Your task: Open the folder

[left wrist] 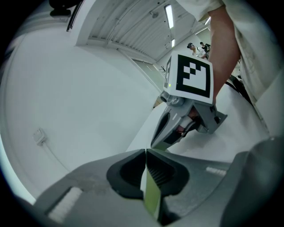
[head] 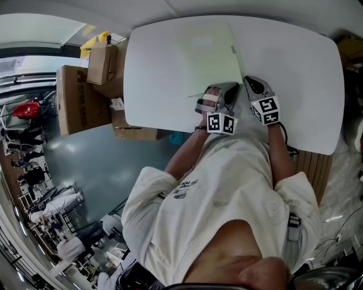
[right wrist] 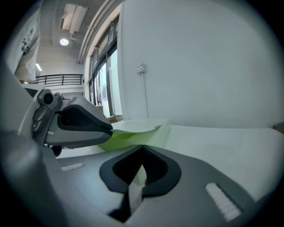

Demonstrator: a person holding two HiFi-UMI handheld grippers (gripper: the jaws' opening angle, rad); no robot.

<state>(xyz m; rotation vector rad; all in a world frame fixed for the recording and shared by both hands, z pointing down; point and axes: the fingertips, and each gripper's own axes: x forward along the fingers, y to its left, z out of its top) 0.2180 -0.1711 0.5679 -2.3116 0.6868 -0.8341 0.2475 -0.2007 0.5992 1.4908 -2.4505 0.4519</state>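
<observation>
Folder [head: 207,56] at upper centre, near corner pinched twice: left gripper [left wrist: 145,153] clamped on green cover [left wrist: 151,195] to lift, right gripper [right wrist: 142,148] clamped on pale lower leaf [right wrist: 135,190], seemingly anchoring.

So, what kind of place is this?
Probably a big workshop or lab hall: cardboard boxes beside the table, people in white nearby, strip lights on a high ceiling.
</observation>
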